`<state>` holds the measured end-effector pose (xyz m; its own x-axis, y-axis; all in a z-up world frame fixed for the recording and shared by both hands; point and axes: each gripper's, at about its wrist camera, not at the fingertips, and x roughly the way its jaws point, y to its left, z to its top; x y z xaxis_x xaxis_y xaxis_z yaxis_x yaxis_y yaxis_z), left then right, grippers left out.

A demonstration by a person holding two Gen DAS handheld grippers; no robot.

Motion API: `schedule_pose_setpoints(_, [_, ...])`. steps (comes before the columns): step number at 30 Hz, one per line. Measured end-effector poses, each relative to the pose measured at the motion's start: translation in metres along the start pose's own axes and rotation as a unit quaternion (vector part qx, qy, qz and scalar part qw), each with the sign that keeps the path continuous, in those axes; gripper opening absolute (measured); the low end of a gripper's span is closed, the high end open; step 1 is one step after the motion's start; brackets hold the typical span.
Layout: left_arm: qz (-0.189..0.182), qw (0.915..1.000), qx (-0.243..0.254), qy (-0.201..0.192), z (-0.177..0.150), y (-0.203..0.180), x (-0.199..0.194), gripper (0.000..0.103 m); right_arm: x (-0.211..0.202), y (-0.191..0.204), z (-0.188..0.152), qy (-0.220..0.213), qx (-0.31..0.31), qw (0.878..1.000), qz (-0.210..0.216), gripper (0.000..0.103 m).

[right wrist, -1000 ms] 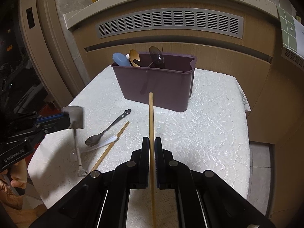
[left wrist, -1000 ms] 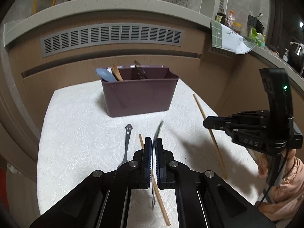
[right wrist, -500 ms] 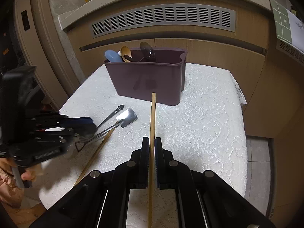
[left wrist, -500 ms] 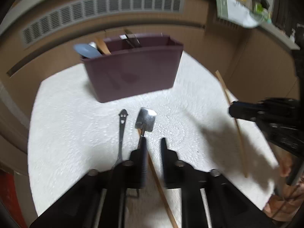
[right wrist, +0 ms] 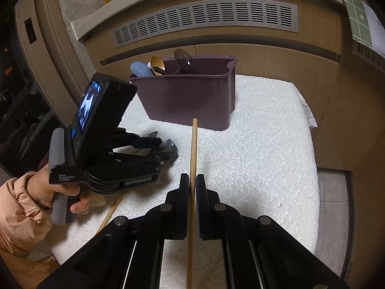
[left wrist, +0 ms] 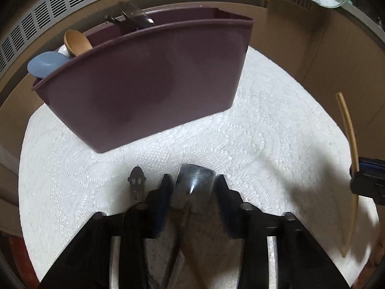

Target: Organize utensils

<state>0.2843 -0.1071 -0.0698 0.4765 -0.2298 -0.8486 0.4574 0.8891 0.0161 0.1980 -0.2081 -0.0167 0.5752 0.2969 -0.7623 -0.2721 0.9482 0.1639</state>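
On the white lace-covered table (right wrist: 264,156), toward its left edge, the left gripper (left wrist: 193,180) sits low over the cloth, pointing steeply down. Its jaws have just been opening and now stand apart, with the broad shiny blade of a small metal shovel-shaped spoon (left wrist: 195,184) lying between them. The blade nearly fills the gap, and I cannot tell whether the pads actually touch its sides. The spoon's handle runs back under the gripper body. Just to the left of the left finger, the cut-out handle end of a second metal spoon (left wrist: 137,180) pokes out onto the cloth. A hand (right wrist: 48,192) in a peach sleeve (right wrist: 19,204) grips this tool's handle beyond the table's left edge.

The right gripper (right wrist: 192,180) is held above the middle of the table, nearer its front edge. Its jaws are pressed tight on a wooden chopstick (right wrist: 193,144), which sticks out ahead of the fingertips toward the back of the table and also trails behind them. Its tip is clear of the cloth.

A second chopstick (right wrist: 113,209) lies flat near the front left corner, partly hidden under the left gripper.

At the table's far edge stands a purple utensil caddy (right wrist: 192,101), upright. A blue spoon (left wrist: 45,65), a wooden spoon (left wrist: 77,43) and a dark spoon (left wrist: 134,18) rise from its left half, while its right half looks unfilled from here. Behind the table runs a wooden cabinet front with a long vent grille (right wrist: 204,16).
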Motion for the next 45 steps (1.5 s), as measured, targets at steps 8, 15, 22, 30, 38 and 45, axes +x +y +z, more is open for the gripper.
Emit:
schedule_pose_setpoints(8, [-0.001,0.9968,-0.023,-0.077,-0.024,0.004,-0.063,0.034,-0.012,0.001,0.001,-0.011,0.003,1.000,0.002,0.006])
schedule_pose_setpoints(15, [-0.018,0.9826,-0.076,-0.169,-0.052,0.027,-0.129,0.010,-0.028,0.008,0.005,-0.034,0.001,0.999,0.005,0.006])
schedule_pose_setpoints(22, [-0.030,0.9820,-0.087,-0.165,-0.036,0.038,-0.120,0.005,-0.019,0.020,0.010,-0.016,-0.037,0.999,0.007,0.006])
schedule_pose_setpoints(30, [-0.032,0.9846,-0.102,-0.139,-0.043,0.050,-0.108,0.006,0.058,0.019,-0.003,0.092,-0.056,0.994,-0.022,0.006])
schedule_pose_setpoints(38, [-0.043,0.9881,-0.117,-0.091,-0.043,0.054,-0.084,0.018,0.071,0.013,-0.009,0.099,-0.053,0.993,-0.034,0.006])
schedule_pose_setpoints(45, [-0.051,0.9929,-0.100,-0.042,-0.017,0.027,-0.047,0.054,0.028,-0.008,-0.006,0.047,-0.013,0.999,-0.007,0.006])
